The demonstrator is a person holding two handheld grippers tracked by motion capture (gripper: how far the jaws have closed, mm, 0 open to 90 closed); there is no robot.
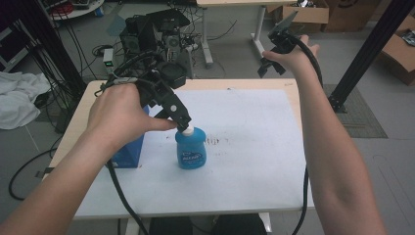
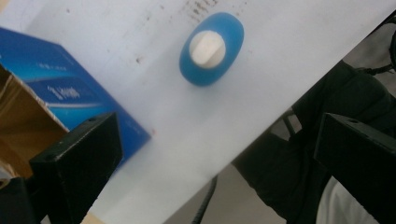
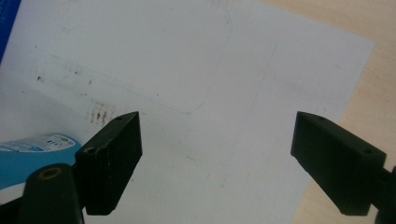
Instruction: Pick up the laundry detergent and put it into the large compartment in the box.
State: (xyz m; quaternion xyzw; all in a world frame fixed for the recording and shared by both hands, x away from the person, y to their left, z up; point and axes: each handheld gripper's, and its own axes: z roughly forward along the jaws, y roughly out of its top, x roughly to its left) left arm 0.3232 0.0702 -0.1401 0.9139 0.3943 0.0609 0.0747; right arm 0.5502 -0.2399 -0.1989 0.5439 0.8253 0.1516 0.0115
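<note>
A blue bottle [image 1: 190,152] with a white cap stands upright on the white mat [image 1: 249,161], left of centre. My left gripper [image 1: 182,122] hovers just above its cap. In the left gripper view the jaws stand wide open and hold nothing, and the bottle [image 2: 211,49] shows from above, well ahead of the left gripper [image 2: 219,163]. My right gripper [image 1: 272,66] is raised high over the table's far right edge. Its jaws are open and empty, and the right gripper [image 3: 215,158] looks down on bare mat with the bottle [image 3: 32,156] at lower left.
A blue cardboard box [image 1: 129,152] stands just left of the bottle, its top open [image 2: 60,93]. The wooden table [image 1: 78,112] shows around the mat. Equipment and cables [image 1: 156,34] crowd the floor behind the table; a black post [image 1: 367,54] stands at right.
</note>
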